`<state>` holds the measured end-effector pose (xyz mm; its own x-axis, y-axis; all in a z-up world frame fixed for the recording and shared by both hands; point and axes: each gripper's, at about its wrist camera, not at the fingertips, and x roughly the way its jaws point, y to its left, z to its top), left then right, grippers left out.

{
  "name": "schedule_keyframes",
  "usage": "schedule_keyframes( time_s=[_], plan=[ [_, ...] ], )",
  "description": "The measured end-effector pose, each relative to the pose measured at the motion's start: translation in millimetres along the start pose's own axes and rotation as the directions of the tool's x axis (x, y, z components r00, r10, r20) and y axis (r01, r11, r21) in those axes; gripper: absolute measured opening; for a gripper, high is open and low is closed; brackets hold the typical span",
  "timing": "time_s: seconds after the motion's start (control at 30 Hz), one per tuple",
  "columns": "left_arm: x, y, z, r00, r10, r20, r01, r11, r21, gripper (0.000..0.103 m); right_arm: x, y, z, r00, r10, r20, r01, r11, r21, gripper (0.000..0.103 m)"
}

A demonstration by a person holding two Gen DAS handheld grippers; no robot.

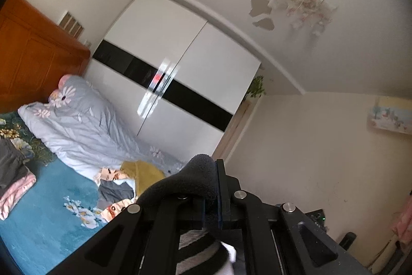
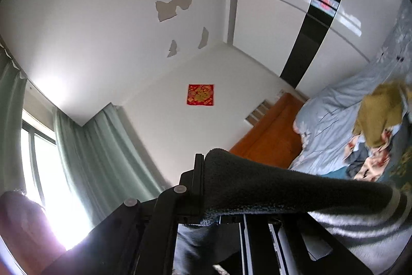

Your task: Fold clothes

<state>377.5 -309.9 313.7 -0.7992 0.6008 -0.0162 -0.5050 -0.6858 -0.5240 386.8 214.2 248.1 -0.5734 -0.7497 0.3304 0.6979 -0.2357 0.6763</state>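
Left gripper (image 1: 211, 187) and right gripper (image 2: 203, 187) each clamped on dark fleece garment (image 2: 270, 190), lifted high above bed (image 1: 38, 218).

Dark garment's (image 2: 257, 187) lower part behind the right claw (image 2: 203, 172).

The left tongs (image 1: 209, 187) pinch a dark fuzzy garment (image 1: 185, 179) with grey and white stripes lower down. Beyond lies a bed (image 1: 38, 223) in a blue floral cover, bearing a loose clothes pile (image 1: 123, 187), a folded stack (image 1: 13, 177) and a pale quilt (image 1: 82, 125).
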Motion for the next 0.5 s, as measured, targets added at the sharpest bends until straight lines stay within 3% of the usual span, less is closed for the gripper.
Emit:
schedule_keyframes(
  time_s=[0.1,0.2,0.33,0.5],
  plan=[
    [40,20,-5,0.997,0.039,-0.068,-0.042,0.998,-0.041,0.006,-1,-23,3,0.997,-0.072,-0.006,0.072,0.997,0.041,0.006],
    [95,69,-30,0.979,0.097,-0.182,-0.121,0.985,-0.127,0.006,-6,-69,-2,0.988,-0.156,-0.019,0.158,0.980,0.121,0.006],
    [155,137,-83,0.938,0.137,-0.317,-0.221,0.944,-0.246,0.006,-13,-139,-16,0.964,-0.263,-0.044,0.266,0.933,0.242,0.007],
    [213,202,-162,0.874,0.146,-0.464,-0.335,0.871,-0.358,0.006,-19,-227,-37,0.894,-0.428,-0.133,0.446,0.822,0.353,0.007]
  ],
)
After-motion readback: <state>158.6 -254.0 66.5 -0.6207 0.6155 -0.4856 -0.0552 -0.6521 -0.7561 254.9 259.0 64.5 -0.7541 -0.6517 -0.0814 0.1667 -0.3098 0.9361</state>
